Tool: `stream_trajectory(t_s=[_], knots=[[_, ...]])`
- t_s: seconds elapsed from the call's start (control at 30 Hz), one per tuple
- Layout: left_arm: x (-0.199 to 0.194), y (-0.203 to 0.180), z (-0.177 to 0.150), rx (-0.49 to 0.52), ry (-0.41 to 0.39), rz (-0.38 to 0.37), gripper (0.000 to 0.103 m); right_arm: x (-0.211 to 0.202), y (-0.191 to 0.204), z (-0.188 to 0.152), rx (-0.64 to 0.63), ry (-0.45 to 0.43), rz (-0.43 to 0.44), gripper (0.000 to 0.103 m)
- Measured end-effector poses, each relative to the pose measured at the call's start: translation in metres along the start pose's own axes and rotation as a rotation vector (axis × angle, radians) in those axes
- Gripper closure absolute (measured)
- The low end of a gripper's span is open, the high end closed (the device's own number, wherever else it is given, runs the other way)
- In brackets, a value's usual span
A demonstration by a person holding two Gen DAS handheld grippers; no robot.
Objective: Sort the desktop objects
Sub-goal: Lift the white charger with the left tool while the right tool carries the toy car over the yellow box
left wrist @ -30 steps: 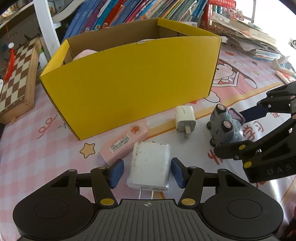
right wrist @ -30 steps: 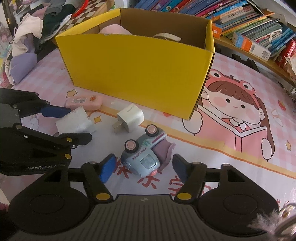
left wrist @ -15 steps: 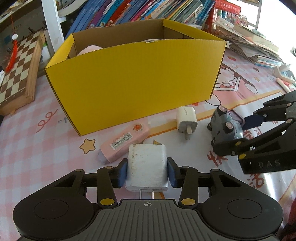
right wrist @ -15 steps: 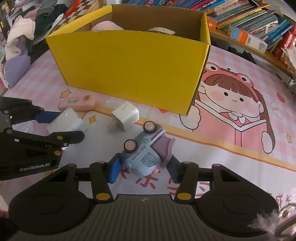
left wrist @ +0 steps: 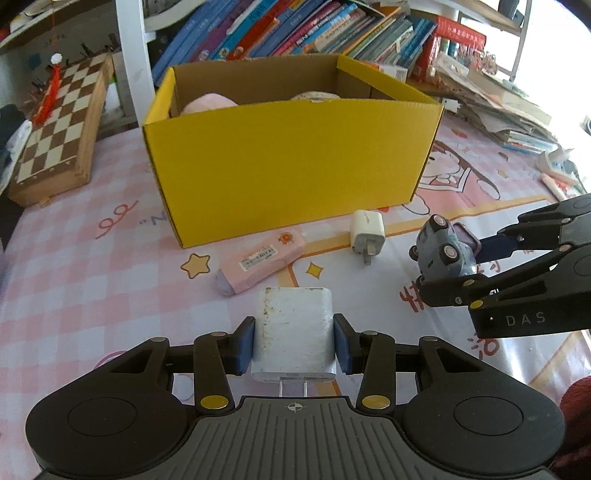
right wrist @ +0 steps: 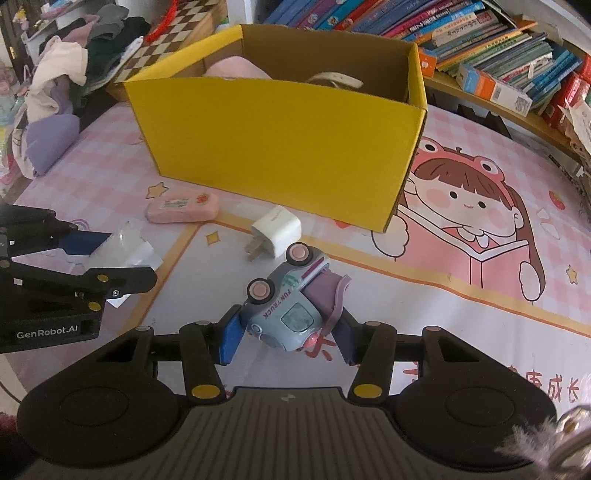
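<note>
My left gripper (left wrist: 294,345) is shut on a large white charger block (left wrist: 293,334), held above the mat with its prongs toward the camera. My right gripper (right wrist: 288,334) is shut on a grey toy truck (right wrist: 286,308) with pink wheels, lifted and tilted; it also shows in the left wrist view (left wrist: 443,254). A small white plug adapter (left wrist: 366,232) and a pink eraser-like case (left wrist: 260,264) lie on the mat in front of the yellow cardboard box (left wrist: 288,162). The box holds a pink item and a pale round item.
A chessboard (left wrist: 59,122) lies at the far left. Rows of books (left wrist: 288,33) stand behind the box and stacked papers (left wrist: 491,107) lie to the right. Clothes (right wrist: 55,92) are piled at the left in the right wrist view.
Both grippers closed, the left on the charger block and the right on the toy truck, then lifted them off the mat. The box now looks farther and lower.
</note>
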State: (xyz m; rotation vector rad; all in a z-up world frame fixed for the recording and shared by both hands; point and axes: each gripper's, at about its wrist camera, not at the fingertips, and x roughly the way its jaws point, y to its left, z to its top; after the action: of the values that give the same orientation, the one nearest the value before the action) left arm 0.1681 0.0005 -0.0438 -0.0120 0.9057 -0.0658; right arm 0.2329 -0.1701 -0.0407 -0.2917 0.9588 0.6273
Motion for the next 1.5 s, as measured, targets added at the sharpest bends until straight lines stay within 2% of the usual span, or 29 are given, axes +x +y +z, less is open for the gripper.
stream_trajectory(t_s=[1.1,1.5], knots=[[-0.042,-0.006,-0.010,0.064,-0.087,-0.048,0.061,-0.039,0.021,-0.027,0.059,-0.030,-0.039,0.054],[-0.057,-0.002,-0.007,0.080,-0.120,-0.058,0.061,-0.047,0.024,-0.023,0.077,-0.050,-0.033,0.054]])
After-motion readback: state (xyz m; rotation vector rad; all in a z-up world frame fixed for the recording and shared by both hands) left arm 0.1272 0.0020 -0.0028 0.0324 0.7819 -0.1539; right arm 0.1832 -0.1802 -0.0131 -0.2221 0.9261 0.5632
